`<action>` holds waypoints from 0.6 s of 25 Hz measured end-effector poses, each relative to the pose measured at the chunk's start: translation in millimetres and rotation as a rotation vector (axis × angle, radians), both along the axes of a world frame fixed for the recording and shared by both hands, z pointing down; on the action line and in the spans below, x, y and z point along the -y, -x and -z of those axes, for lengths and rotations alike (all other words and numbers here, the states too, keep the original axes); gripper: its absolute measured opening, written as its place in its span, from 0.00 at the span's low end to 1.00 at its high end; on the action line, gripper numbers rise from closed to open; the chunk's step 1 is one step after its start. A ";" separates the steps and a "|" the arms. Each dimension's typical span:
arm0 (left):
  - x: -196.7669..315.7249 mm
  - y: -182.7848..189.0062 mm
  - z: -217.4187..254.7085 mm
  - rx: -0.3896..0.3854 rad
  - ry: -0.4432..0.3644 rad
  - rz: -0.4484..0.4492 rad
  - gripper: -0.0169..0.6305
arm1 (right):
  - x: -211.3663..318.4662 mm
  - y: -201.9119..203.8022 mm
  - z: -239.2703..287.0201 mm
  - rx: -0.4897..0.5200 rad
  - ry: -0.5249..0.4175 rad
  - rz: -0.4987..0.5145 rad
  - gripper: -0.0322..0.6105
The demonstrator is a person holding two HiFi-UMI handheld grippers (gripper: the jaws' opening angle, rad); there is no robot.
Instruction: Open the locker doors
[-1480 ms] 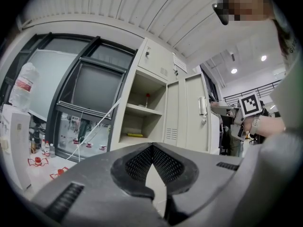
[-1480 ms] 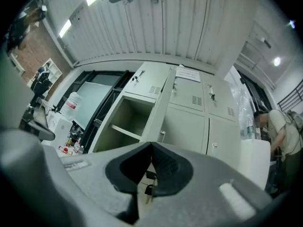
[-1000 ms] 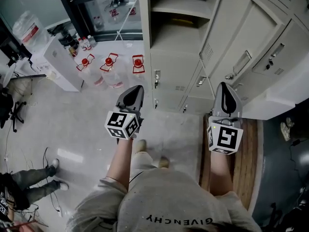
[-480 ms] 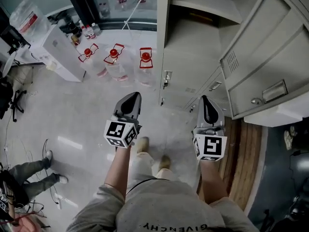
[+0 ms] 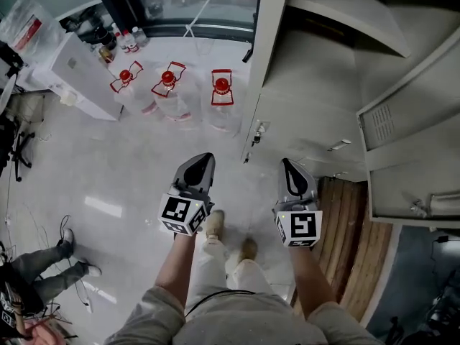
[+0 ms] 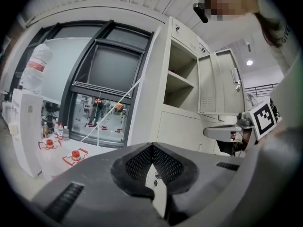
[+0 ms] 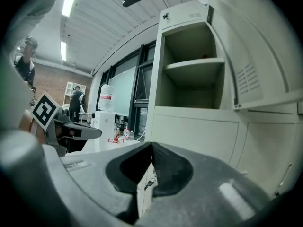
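Note:
The beige lockers (image 5: 309,99) fill the upper right of the head view. An upper compartment (image 7: 189,74) with one shelf stands open, and its door (image 5: 410,113) is swung out to the right. Below it a lower door (image 5: 287,131) is closed, with a small lock (image 5: 256,131) at its left edge. My left gripper (image 5: 200,165) hangs over the floor in front of the locker's left corner, shut and empty. My right gripper (image 5: 291,175) is beside it, shut and empty, pointing at the closed lower door (image 7: 194,136). Neither gripper touches the lockers.
Three water jugs with red caps (image 5: 169,92) stand on the floor left of the lockers, below a dark window (image 6: 109,98). A white cabinet (image 5: 75,74) is at the far left. A wooden board (image 5: 356,250) lies by my right foot. A person's legs (image 5: 36,272) show at lower left.
Both grippers have drawn back from the lockers and come closer together, the right one moving left. The open door now sits farther right in the head view.

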State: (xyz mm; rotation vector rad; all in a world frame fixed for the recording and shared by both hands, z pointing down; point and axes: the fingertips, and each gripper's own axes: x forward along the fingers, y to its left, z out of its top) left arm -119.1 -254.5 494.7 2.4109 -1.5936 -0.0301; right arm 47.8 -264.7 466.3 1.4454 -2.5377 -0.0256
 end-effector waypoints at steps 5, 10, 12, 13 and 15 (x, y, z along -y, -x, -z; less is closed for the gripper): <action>27.9 4.3 -33.3 -0.021 0.021 -0.013 0.02 | 30.8 20.6 -47.2 -0.002 0.053 0.018 0.05; 51.2 9.3 -60.1 -0.045 0.043 -0.018 0.02 | 60.0 38.1 -88.0 -0.007 0.104 0.020 0.05; 60.4 10.4 -70.2 -0.051 0.047 -0.023 0.02 | 71.4 43.3 -104.1 -0.007 0.122 0.011 0.05; 64.9 11.1 -75.5 -0.053 0.049 -0.026 0.02 | 76.9 45.7 -112.0 -0.005 0.131 0.004 0.05; 72.4 13.3 -85.4 -0.057 0.055 -0.030 0.02 | 87.0 50.5 -126.8 -0.001 0.147 -0.011 0.05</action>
